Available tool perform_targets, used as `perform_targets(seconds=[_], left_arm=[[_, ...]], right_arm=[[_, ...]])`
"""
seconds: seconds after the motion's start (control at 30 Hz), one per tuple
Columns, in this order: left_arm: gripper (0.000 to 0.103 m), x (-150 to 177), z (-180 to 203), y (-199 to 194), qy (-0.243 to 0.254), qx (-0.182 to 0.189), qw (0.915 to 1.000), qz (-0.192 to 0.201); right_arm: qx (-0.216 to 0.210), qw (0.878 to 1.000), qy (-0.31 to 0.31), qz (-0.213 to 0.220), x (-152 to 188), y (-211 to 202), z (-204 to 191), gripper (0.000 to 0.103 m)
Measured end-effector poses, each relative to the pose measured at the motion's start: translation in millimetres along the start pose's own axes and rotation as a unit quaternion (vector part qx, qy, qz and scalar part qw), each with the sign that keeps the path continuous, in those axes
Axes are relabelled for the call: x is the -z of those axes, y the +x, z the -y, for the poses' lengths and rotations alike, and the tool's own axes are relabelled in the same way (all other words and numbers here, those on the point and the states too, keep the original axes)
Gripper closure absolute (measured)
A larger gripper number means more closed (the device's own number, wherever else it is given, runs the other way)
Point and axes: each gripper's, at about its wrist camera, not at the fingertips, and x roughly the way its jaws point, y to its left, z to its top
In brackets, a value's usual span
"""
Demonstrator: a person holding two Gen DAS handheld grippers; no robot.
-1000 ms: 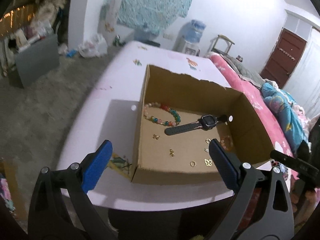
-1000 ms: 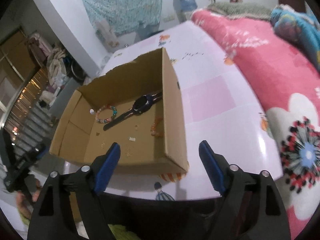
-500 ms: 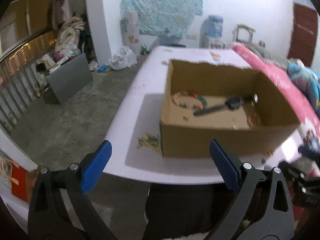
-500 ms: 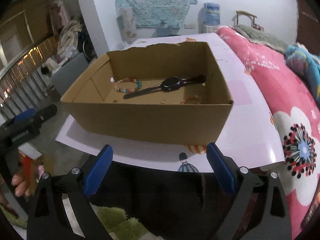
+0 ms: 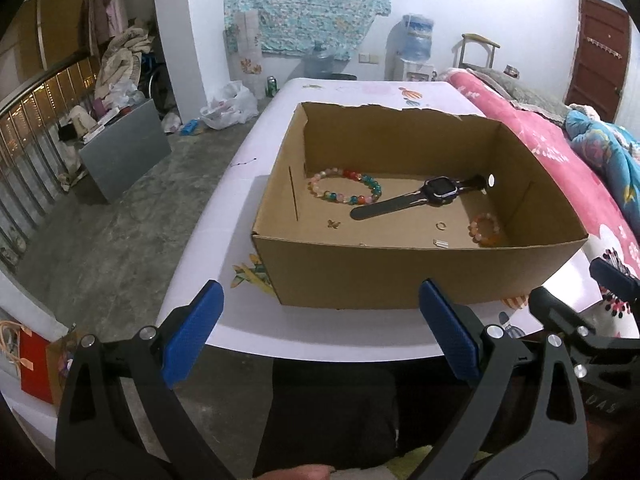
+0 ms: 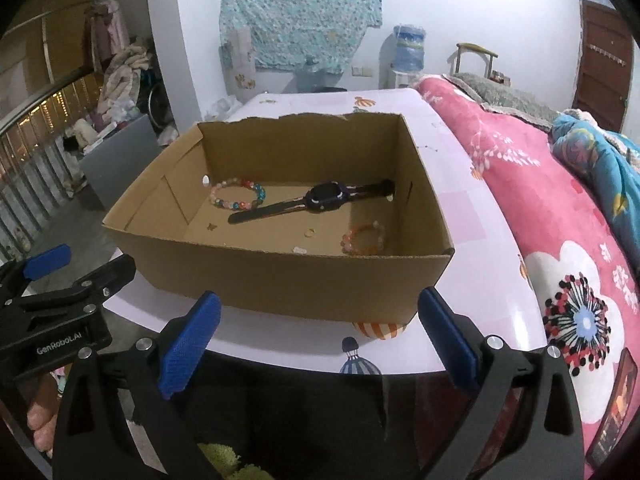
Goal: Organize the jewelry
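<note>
1. My left tool (image 5: 320,334) hangs with jaws wide apart, empty, before the bench (image 5: 224,220).
2. My right tool (image 6: 318,334) has just been opening; nothing sits between its jaws.
3. A box (image 5: 400,272) on the bench holds a watch (image 5: 440,191), a multicoloured bracelet (image 5: 344,186), an orange bracelet (image 5: 485,230) and small rings.

Marking "GenRobot.AI", white lettering, on black body of left gripper (image 6: 64,268), seen in right wrist view
</note>
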Motion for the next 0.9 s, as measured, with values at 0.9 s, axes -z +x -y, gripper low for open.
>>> perform_targets(seconds=[0.9], left_arm=[[0.008,-0.8,8.0,2.4,-0.007,0.0,0.9999,-0.015]], right_arm=[[0.01,1.0,0.018,-0.016,-4.6,7.9,4.5,0.007]])
